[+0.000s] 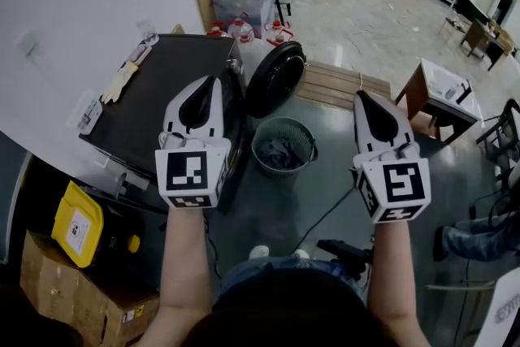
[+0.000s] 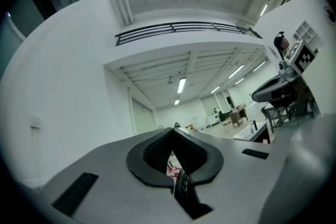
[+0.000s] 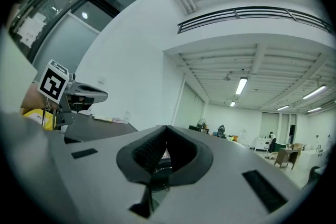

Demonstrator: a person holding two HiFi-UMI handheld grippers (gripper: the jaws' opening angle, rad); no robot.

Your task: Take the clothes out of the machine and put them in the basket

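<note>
Jaws first: your left gripper (image 2: pixel 175 159) has its jaws closed tight with nothing between them. Your right gripper (image 3: pixel 163 153) is the same, pads together and empty. Both point out roughly level across the room, well above the work. Mesh basket (image 1: pixel 262 160) sits on the floor below and between your two hands, with a dark grey garment (image 1: pixel 281 152) already bunched inside. Washing machine (image 1: pixel 154 89) stands to the left of the basket, just beside it, with its round door (image 1: pixel 275 77) swung open. Drum mouth is hidden behind your left gripper, so can't tell if clothes remain inside. Left hand is the nearer one to the machine. My read: any next reach goes down and left into the opening, and the jaws must part first. No long axis on the garment, it's a crumpled heap.
</note>
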